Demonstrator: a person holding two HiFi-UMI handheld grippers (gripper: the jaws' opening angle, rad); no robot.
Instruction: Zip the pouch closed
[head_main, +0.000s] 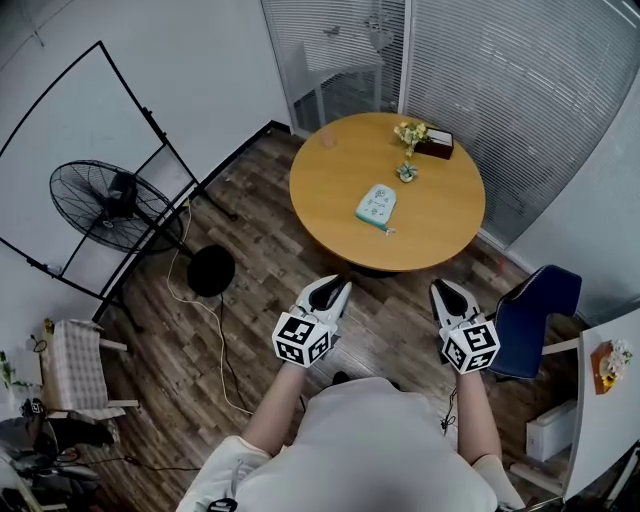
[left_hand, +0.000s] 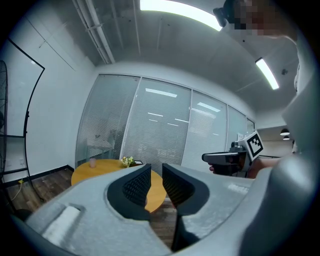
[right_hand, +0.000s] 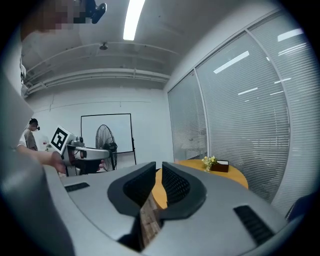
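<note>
The pouch is a pale mint-green case with a printed pattern. It lies flat near the middle of the round wooden table, seen only in the head view. Both grippers hang over the floor well short of the table, far from the pouch. My left gripper has its jaws drawn together with nothing between them. My right gripper stands the same way, a hand's width to the right. Each gripper view shows the other gripper beside it.
On the table's far side stand a bunch of flowers, a dark box, a small plant and a cup. A floor fan and a cable lie left. A blue chair stands right.
</note>
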